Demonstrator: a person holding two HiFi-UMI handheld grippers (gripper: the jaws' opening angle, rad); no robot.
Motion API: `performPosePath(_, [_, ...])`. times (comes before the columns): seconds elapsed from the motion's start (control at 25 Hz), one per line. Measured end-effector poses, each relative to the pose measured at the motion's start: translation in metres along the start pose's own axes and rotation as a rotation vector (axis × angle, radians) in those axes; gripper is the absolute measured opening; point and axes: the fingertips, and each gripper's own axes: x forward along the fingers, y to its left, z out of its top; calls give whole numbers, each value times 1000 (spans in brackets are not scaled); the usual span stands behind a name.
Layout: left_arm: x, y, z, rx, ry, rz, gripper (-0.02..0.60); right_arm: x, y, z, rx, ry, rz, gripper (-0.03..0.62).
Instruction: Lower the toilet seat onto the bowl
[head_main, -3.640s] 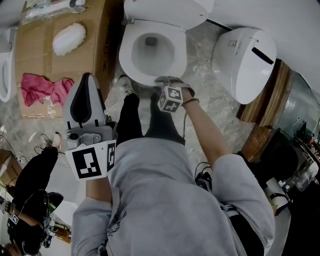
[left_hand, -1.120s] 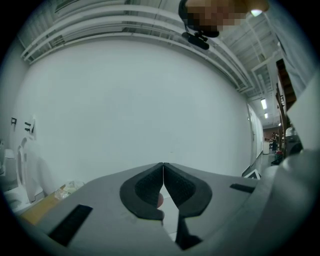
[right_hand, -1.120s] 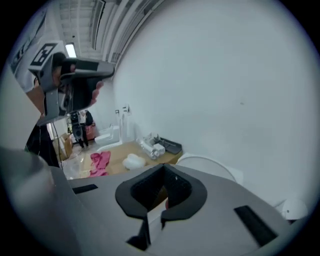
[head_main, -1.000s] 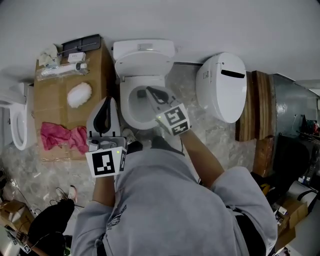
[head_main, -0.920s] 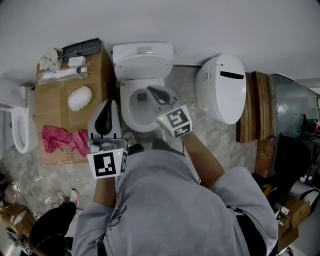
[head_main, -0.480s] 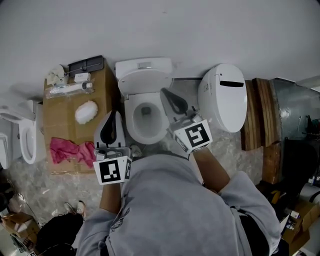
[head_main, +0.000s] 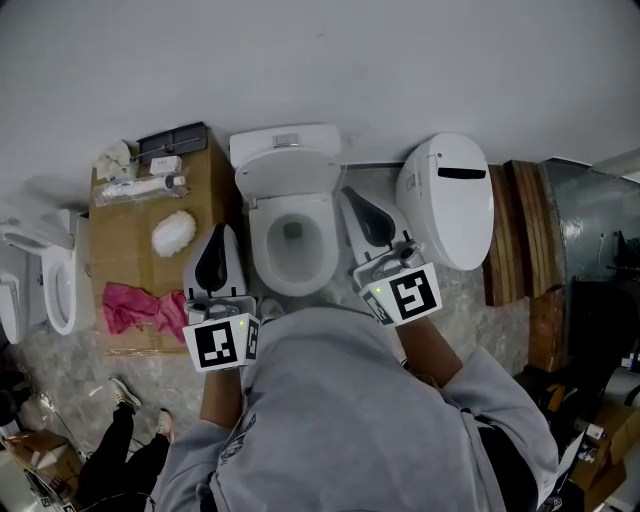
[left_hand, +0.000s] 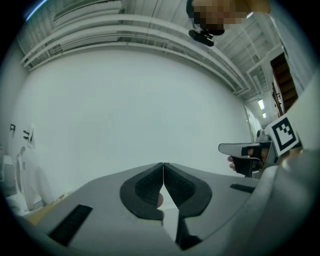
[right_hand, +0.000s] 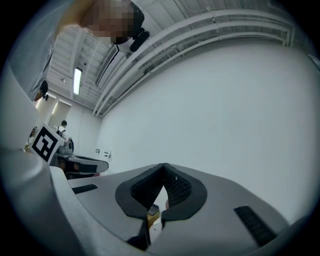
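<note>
Lowered toilet seat (head_main: 262, 240) between closed, empty left claw (head_main: 221, 232) and right claw (head_main: 350, 195), untouched.

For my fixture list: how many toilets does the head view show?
2 with visible bowls: the centre toilet against the wall, and the left-edge toilet, partly cut off. The closed white unit at right may be a third.

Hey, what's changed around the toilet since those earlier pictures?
The right tool has risen from the front rim of the toilet seat and swung out to the right of the bowl, shut and empty. The person has straightened up. The left tool stays left of the bowl, shut; the seat stays down.
</note>
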Motion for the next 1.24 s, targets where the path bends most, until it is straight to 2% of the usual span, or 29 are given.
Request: performPosePath(1.24, [-11, 5, -1, -4, 8, 24, 0, -9, 6, -14, -3, 22, -8, -3])
